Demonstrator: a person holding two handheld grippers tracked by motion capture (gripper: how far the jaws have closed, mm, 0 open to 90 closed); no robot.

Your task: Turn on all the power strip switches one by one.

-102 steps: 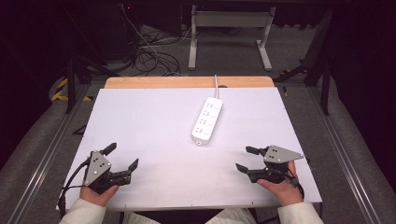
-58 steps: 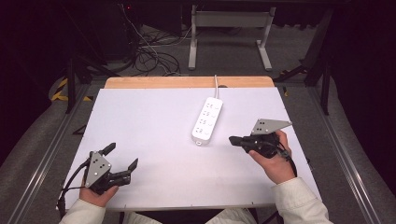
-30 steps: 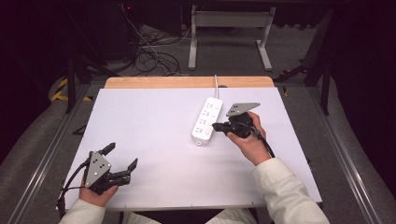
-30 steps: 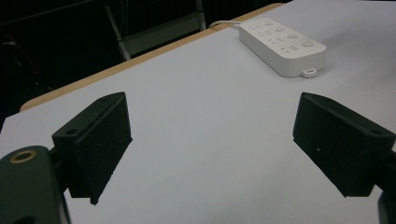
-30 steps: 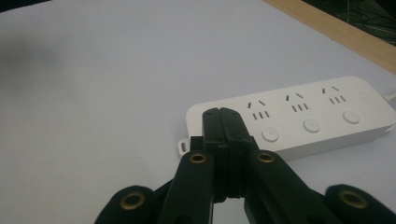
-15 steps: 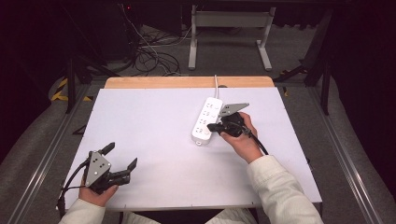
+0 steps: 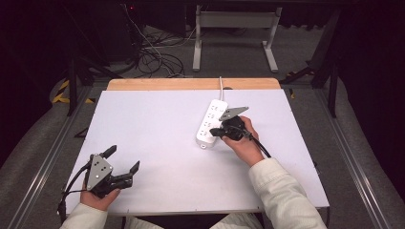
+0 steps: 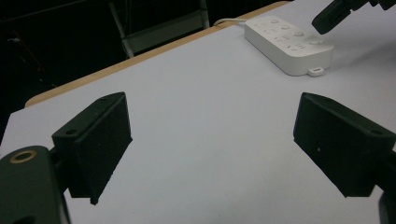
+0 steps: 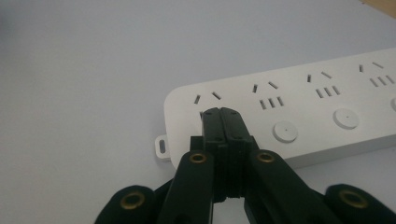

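- White power strip (image 7: 210, 122) lying flat on the white worktop (image 7: 157, 138), directly under the tip of the right claw (image 7: 213, 132), toward the far edge of the sheet.
- Near end of the strip, with a small mounting tab (image 9: 161, 146), just left of the clenched tip in the right gripper view; row of round buttons (image 9: 285, 131) and socket slots running off to the right of it.
- White cord (image 7: 221, 86) leaving the strip's far end, beyond the right claw, over the wooden far edge of the worktop.
- Right claw clenched, both jaws pressed together with nothing between them, tip over the strip's end socket by its last button; contact with the plastic not clear.
- Right hand (image 7: 243, 143) wrapped round the gripper body, cream sleeve (image 7: 282, 195) trailing back toward the near edge.
- Left claw (image 7: 125, 162) released, jaws spread wide over bare sheet, well apart from the strip and far to the left of the right claw.
- Left hand (image 7: 98, 198) at the near left corner of the worktop, gripper resting low there.
- Beyond the worktop, dark floor with loose cables (image 7: 153, 52) and a grey metal stand (image 7: 234, 33).
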